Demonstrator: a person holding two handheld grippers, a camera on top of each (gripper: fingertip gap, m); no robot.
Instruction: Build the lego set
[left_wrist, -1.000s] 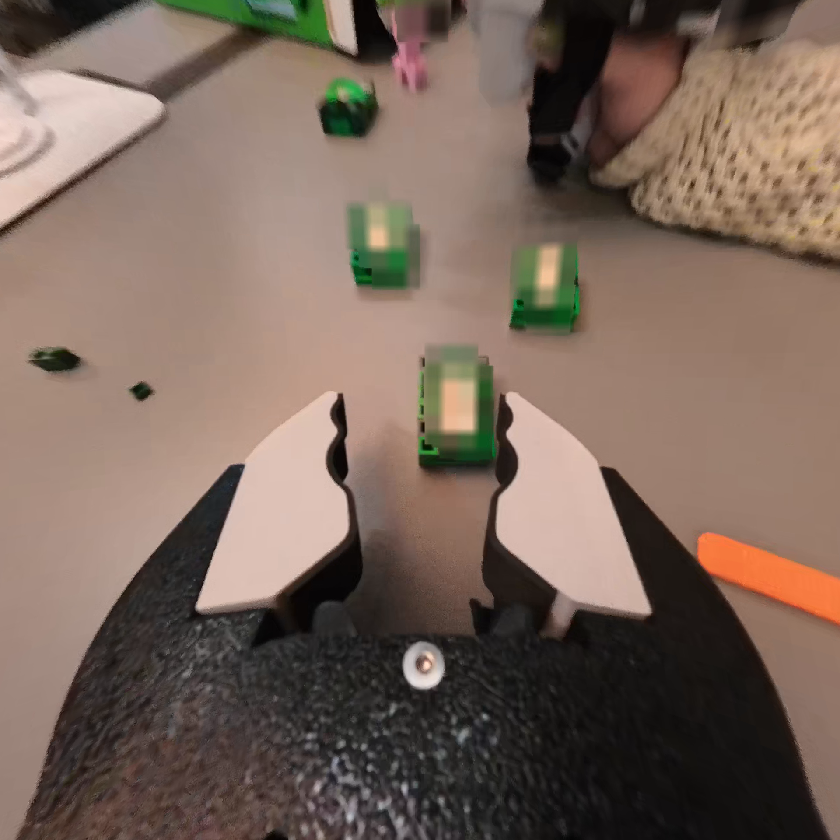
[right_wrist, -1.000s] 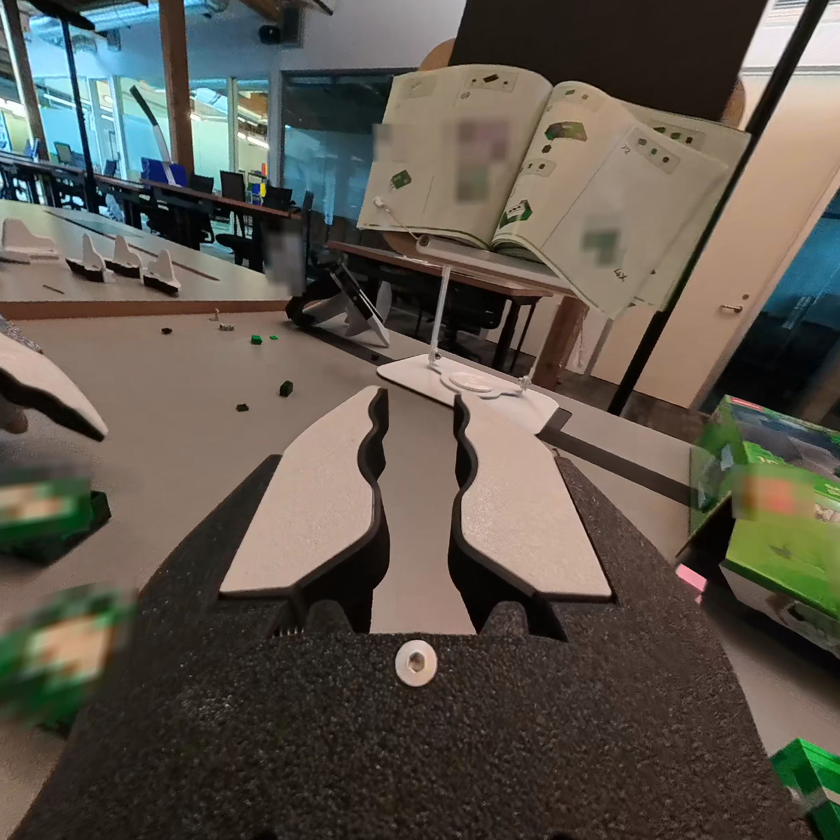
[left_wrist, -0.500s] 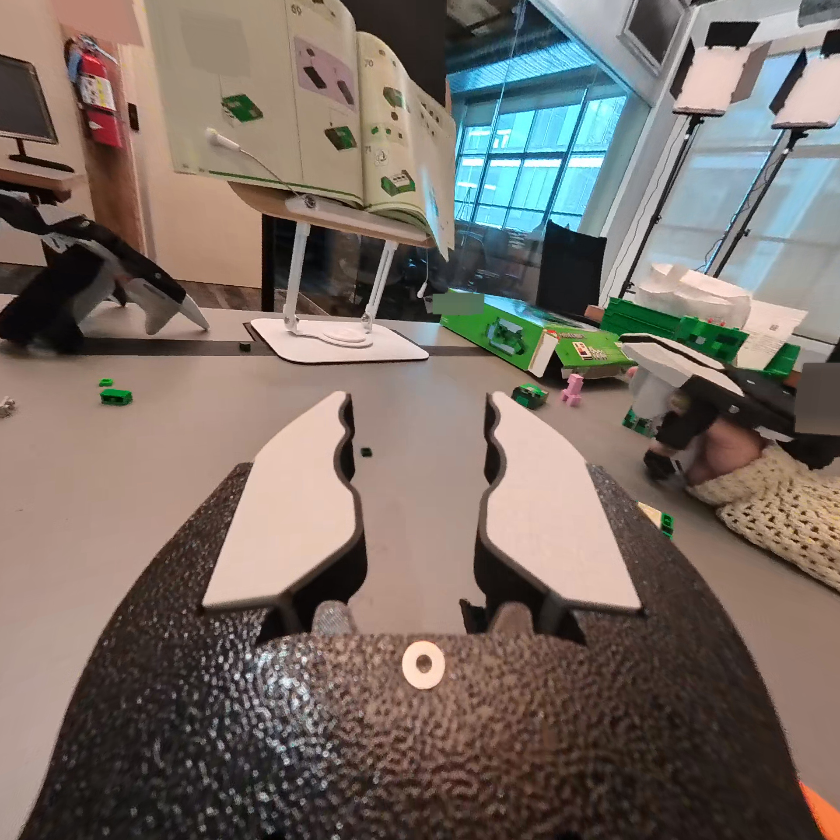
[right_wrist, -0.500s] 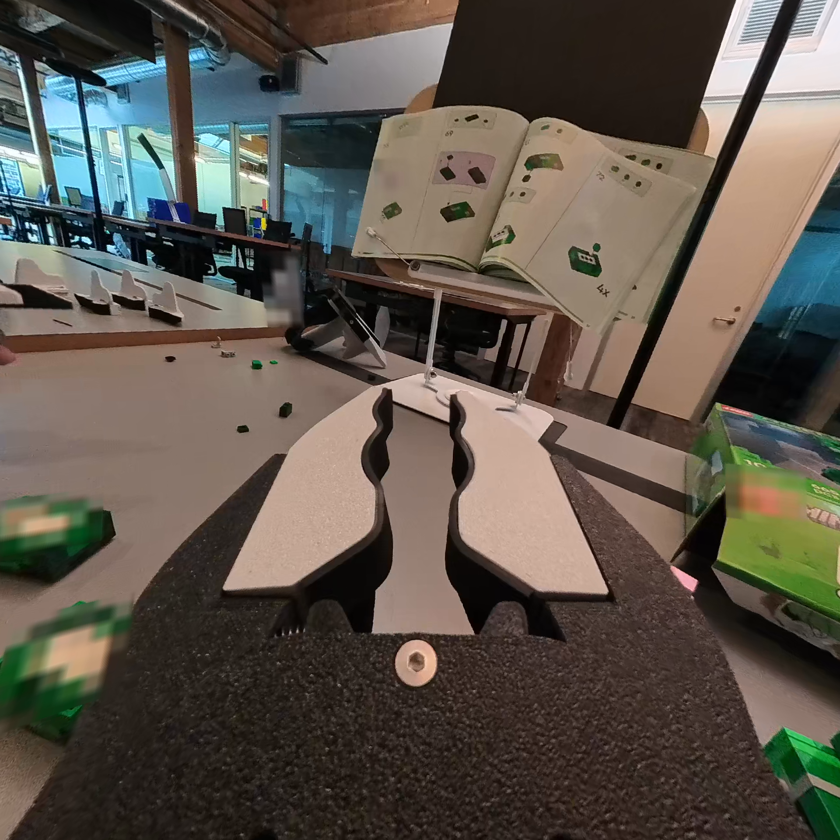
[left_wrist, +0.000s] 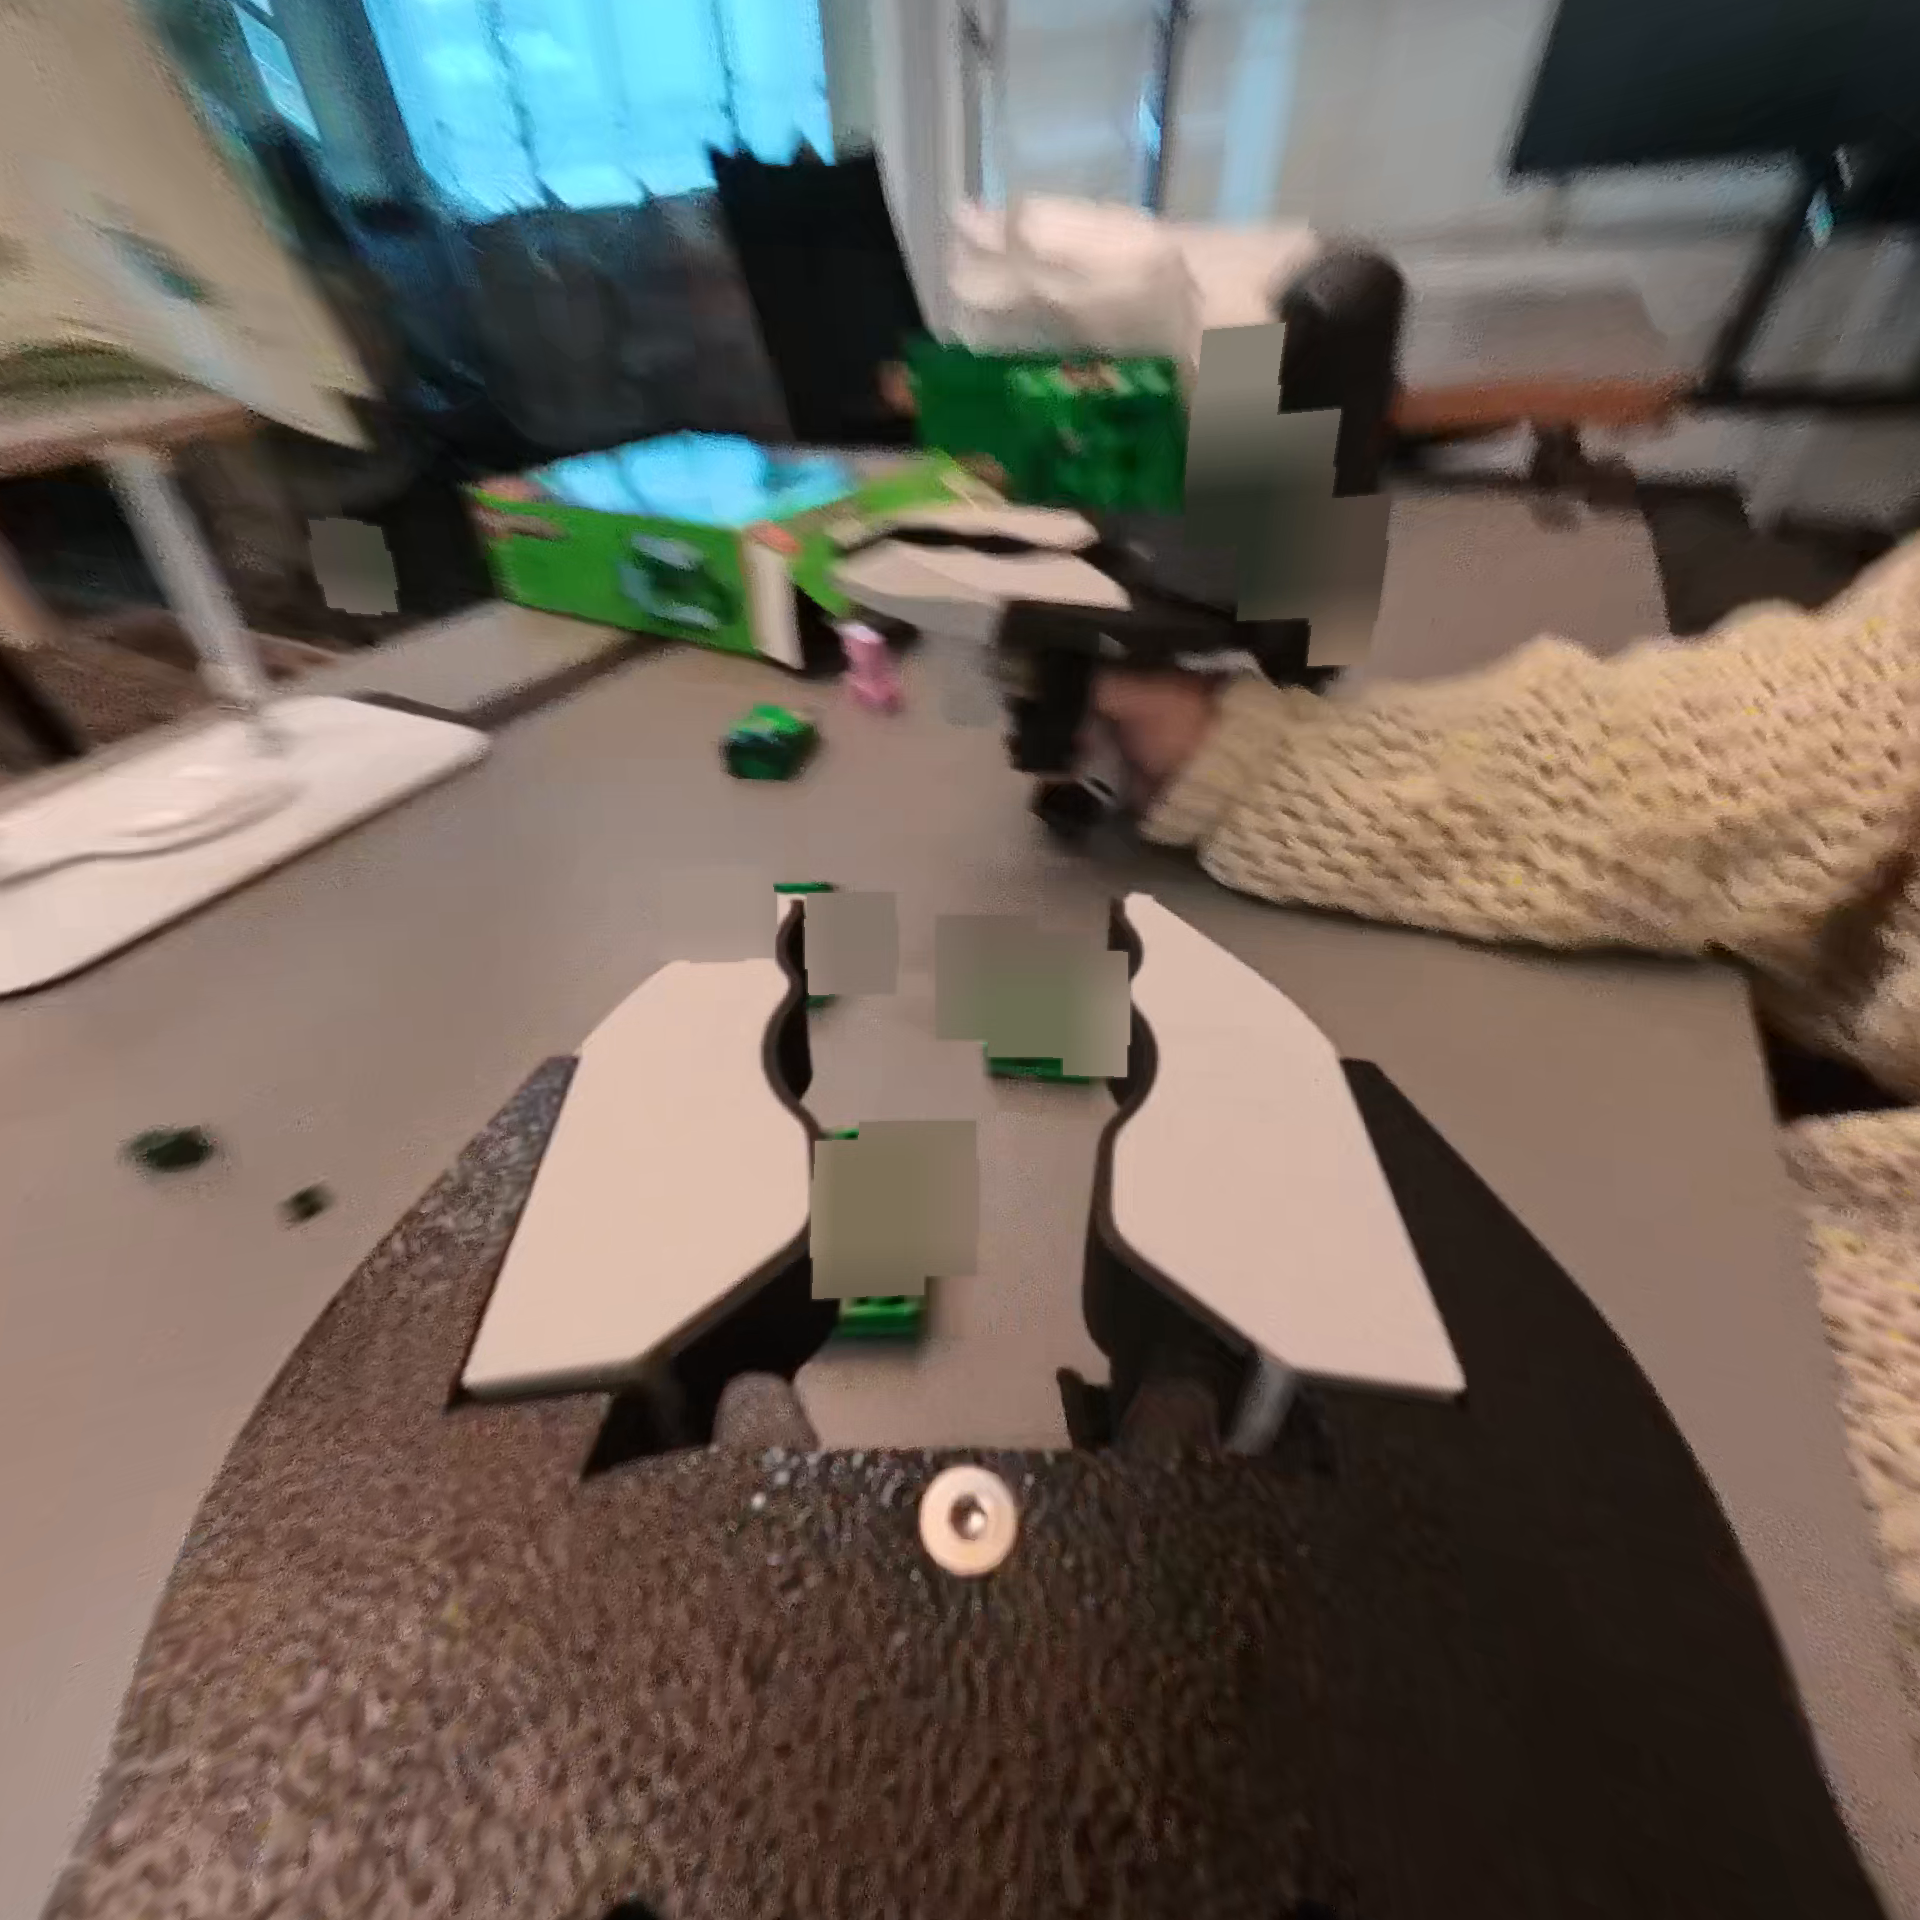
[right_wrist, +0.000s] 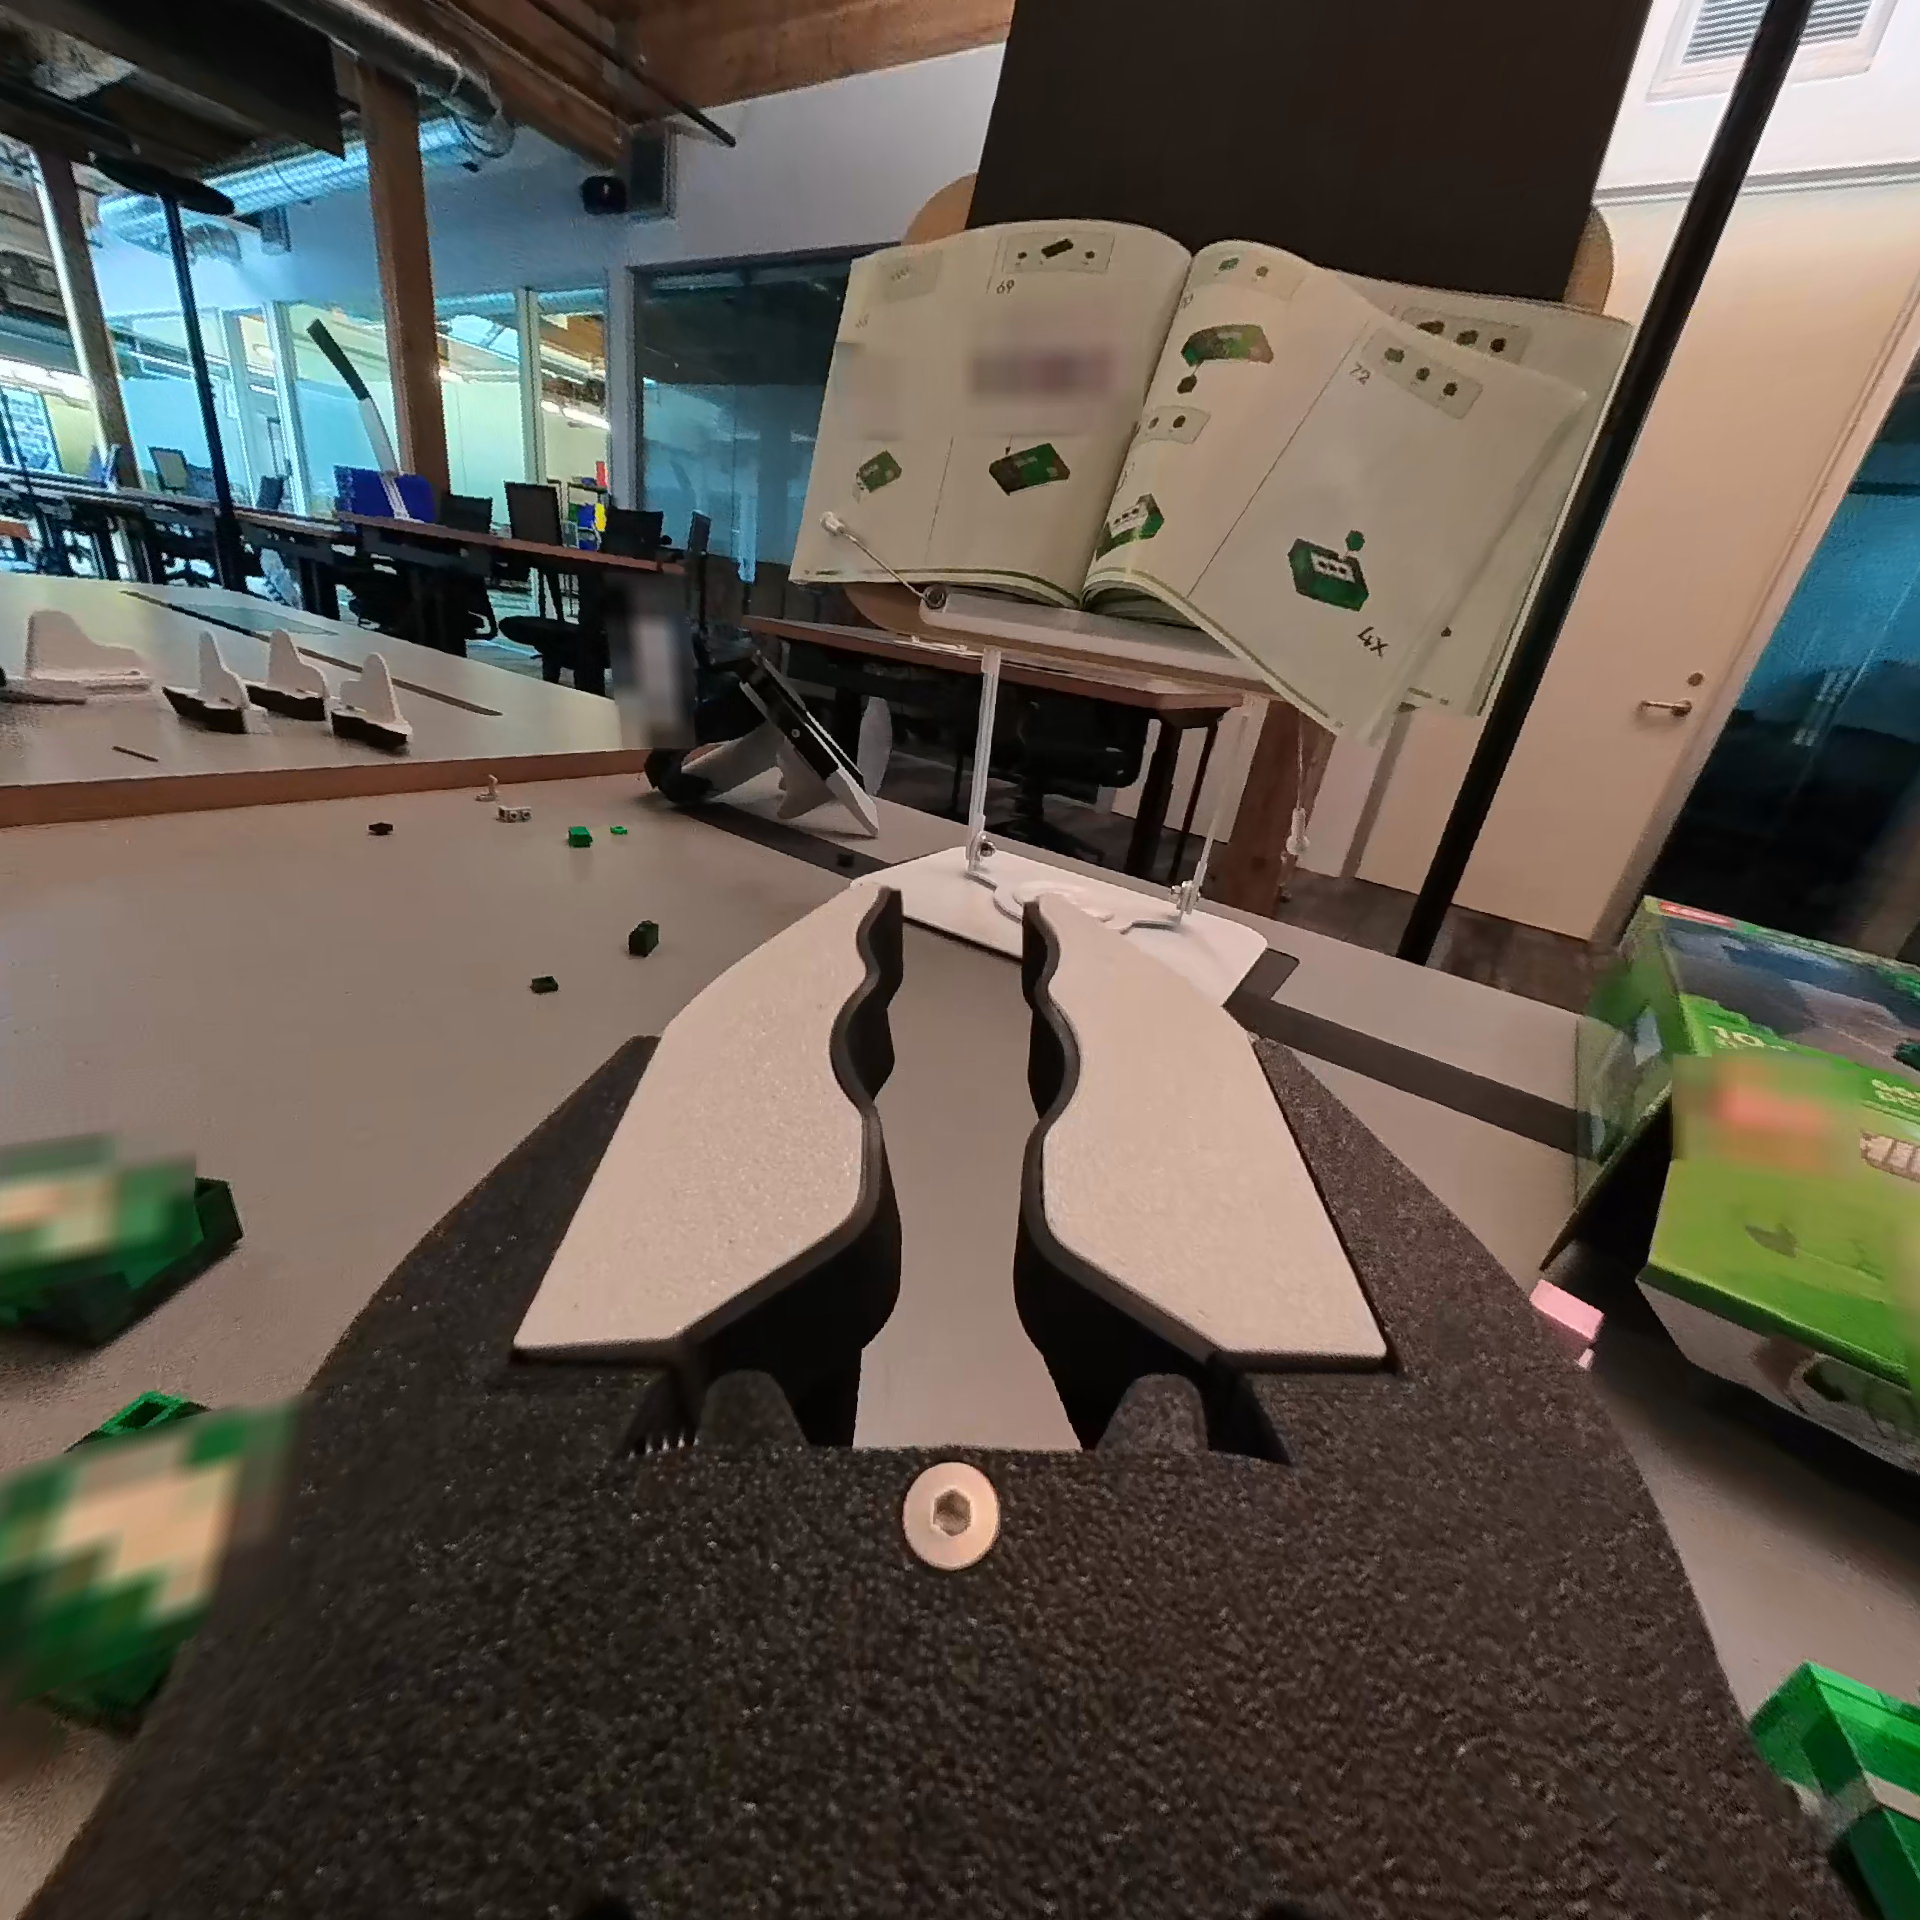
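My left gripper (left_wrist: 961, 914) is open and hangs low over the grey table (left_wrist: 468, 987). The view is blurred. A small green lego block (left_wrist: 881, 1317) stands between its fingers, near their base. Two more green blocks (left_wrist: 1029, 1066) lie just past the fingertips, and another (left_wrist: 769, 743) lies farther off. My right gripper (right_wrist: 961, 914) is open with a narrow gap and holds nothing. It points at the open instruction booklet (right_wrist: 1143, 436) on its stand. Green blocks (right_wrist: 208, 1226) lie to its left and one (right_wrist: 1839, 1756) at lower right.
A hand in a cream knit sleeve (left_wrist: 1507, 779) holds the right gripper (left_wrist: 987, 582) ahead on the right. The green set box (right_wrist: 1787, 1143), a pink piece (right_wrist: 1567, 1314), the white stand base (right_wrist: 1091, 914) and small loose pieces (right_wrist: 644, 937) lie on the table.
The left wrist view tipped up to the booklet, then back down to the green blocks. The nearest block now sits deeper between the open fingers. The right gripper barely moved.
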